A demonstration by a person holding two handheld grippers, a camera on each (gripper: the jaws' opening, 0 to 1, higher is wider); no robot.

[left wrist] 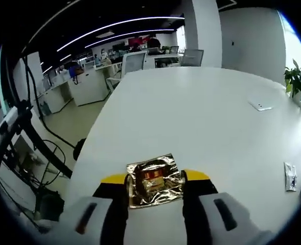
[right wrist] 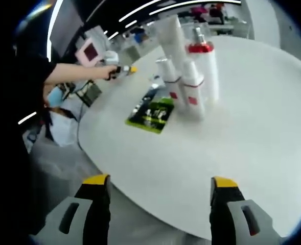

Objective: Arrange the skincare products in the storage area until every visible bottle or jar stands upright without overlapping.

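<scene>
My left gripper point(left wrist: 155, 178) is shut on a crinkled gold foil packet point(left wrist: 154, 185) with a red label, held low over the near part of the white table point(left wrist: 201, 112). In the right gripper view, several white skincare bottles stand upright in a tight cluster: a tall tube point(right wrist: 171, 33), a red-collared pump bottle point(right wrist: 202, 61) and two smaller red-banded bottles point(right wrist: 167, 71) point(right wrist: 193, 89). A flat green and black packet point(right wrist: 151, 115) lies beside them. My right gripper point(right wrist: 159, 181) is open off the table's near edge, well short of the bottles.
A small sachet point(left wrist: 291, 176) and a white card point(left wrist: 261, 105) lie on the table to the right. A potted plant point(left wrist: 297, 81) stands at the far right edge. A person's arm point(right wrist: 71, 74) holds the left gripper point(right wrist: 118, 70) beyond the table's left edge. Office desks and chairs point(left wrist: 135, 61) stand behind.
</scene>
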